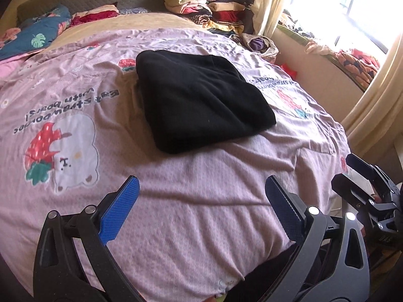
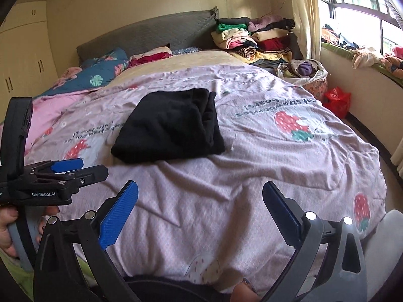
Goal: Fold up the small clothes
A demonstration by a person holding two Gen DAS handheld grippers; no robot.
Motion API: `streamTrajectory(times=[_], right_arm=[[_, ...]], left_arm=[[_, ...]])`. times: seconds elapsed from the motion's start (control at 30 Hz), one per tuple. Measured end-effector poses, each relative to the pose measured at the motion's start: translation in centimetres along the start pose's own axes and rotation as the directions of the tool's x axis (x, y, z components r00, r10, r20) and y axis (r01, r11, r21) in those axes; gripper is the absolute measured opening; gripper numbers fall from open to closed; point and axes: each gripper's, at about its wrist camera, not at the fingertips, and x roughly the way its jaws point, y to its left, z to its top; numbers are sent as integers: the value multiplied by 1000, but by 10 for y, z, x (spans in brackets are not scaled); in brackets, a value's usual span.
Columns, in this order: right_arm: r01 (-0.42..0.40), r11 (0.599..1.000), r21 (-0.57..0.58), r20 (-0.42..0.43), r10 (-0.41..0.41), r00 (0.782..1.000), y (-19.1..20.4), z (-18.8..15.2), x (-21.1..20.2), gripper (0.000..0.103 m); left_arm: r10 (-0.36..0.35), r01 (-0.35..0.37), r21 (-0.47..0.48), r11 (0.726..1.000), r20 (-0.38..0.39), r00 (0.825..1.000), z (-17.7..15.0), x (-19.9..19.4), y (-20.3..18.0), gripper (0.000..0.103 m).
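The black garment [image 1: 201, 100] lies folded into a thick, roughly rectangular bundle on the pink strawberry-print cover [image 1: 191, 201] in the middle of the bed. In your left wrist view its long axis runs from the far left toward the near right; its layered fold edges show along the right side in the right wrist view [image 2: 171, 125]. Nothing touches it.

Your left tongs [image 1: 201, 209] hang over the near part of the cover, tilted downward toward the bundle, blue pads spread wide with only bare cover between them. Your right tongs [image 2: 200, 211] are angled down the same way and stand wide open, empty too. Each pair is well short of the garment. In the right wrist view your left hand [image 2: 10, 229] grips its handle at the lower left, so the two tools sit side by side.

Beyond the garment, a pile of folded clothes [image 2: 254, 37] is stacked by the grey headboard [image 2: 151, 35], beside the curtain [image 2: 302, 15].
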Motion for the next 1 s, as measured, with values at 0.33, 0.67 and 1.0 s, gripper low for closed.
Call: streamTrajectory(times=[0.33, 0.67, 1.0], right_arm=[[26, 1000, -1, -13, -26, 1000, 1, -4, 1, 98], [35, 999, -8, -18, -35, 999, 2, -6, 2, 98], [42, 999, -4, -23, -42, 999, 2, -6, 2, 98]], left_arm=[[29, -29, -26, 999, 9, 1000, -4, -2, 7, 94], [39, -39, -26, 999, 11, 999, -4, -3, 10, 93], [41, -40, -24, 999, 15, 999, -4, -4, 9, 94]])
